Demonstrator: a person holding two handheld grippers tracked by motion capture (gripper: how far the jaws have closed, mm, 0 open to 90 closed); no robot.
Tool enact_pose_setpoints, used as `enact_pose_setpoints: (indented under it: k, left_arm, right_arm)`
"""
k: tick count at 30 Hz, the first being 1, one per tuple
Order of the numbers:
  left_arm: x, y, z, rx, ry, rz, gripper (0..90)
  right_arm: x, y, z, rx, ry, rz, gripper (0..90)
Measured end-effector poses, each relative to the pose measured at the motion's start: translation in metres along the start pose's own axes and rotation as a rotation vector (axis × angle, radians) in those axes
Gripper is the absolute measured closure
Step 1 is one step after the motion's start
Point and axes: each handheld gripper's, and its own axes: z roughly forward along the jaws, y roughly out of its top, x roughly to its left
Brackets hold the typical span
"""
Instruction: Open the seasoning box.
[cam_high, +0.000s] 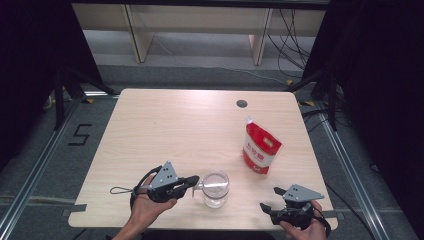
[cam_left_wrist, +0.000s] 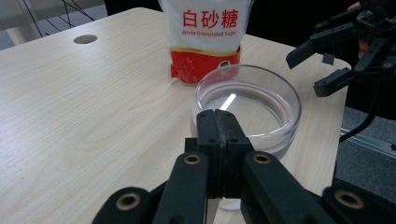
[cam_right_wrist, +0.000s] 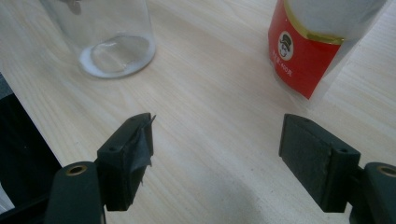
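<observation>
Left tool (cam_high: 196, 184) low and left of centre in the high view, jaws pressed together; tips touching the near rim of the jar (cam_high: 216, 188), nothing visible between the pads. In the left gripper view, closed jaws rising from the bottom edge in front of the jar (cam_left_wrist: 247, 107). Jar clear glass, upright on the counter (cam_high: 165, 130), low centre in the high view, thin white layer at its bottom. Right tool (cam_high: 270, 199) at lower right of the high view, near the counter's front edge, jaws spread, holding nothing, well apart from the jar. Sugar bag (cam_high: 260, 149) red and white, right of centre, beyond the jar, apart from it. In the right gripper view, jar (cam_right_wrist: 112, 37) at upper left, bag (cam_right_wrist: 317, 42) at upper right.
</observation>
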Motion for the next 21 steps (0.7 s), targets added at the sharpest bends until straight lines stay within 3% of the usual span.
enact_pose_setpoints:
  k: [3,5,7,9,12,16,18,20,21]
  left_arm:
    - [0.002,-0.001,0.0,-0.002,-0.016,-0.008,89.1]
    - [0.001,-0.002,0.002,-0.009,-0.017,-0.015,89.2]
    - [0.0,-0.002,0.002,-0.01,-0.014,-0.021,89.2]
    - [0.0,-0.003,0.002,-0.013,-0.011,-0.023,89.2]
    - [0.001,-0.003,0.001,-0.015,-0.013,0.003,89.1]
    - [-0.001,-0.004,0.002,-0.025,-0.013,-0.013,89.1]
    - [-0.001,-0.005,0.002,-0.027,-0.012,-0.012,89.2]
    - [-0.001,-0.005,0.002,-0.027,-0.01,-0.001,89.2]
    - [-0.001,-0.005,0.002,-0.028,-0.009,0.002,89.1]
  right_arm:
    - [0.0,0.0,0.0,-0.007,-0.005,-0.011,27.0]
    - [0.003,0.0,0.0,0.005,-0.006,0.016,28.0]
    - [0.001,0.001,0.001,-0.006,-0.003,-0.017,28.3]
    - [0.002,0.002,0.001,-0.012,0.003,-0.017,29.4]
    - [0.004,0.003,0.001,-0.034,0.015,-0.015,36.8]
    - [0.007,0.008,0.001,-0.092,0.034,-0.048,44.2]
    - [0.01,0.011,0.001,-0.101,0.04,-0.049,47.5]
    - [0.01,0.013,0.002,-0.119,0.044,-0.081,49.5]
    - [0.013,0.013,0.003,-0.113,0.062,-0.062,52.0]
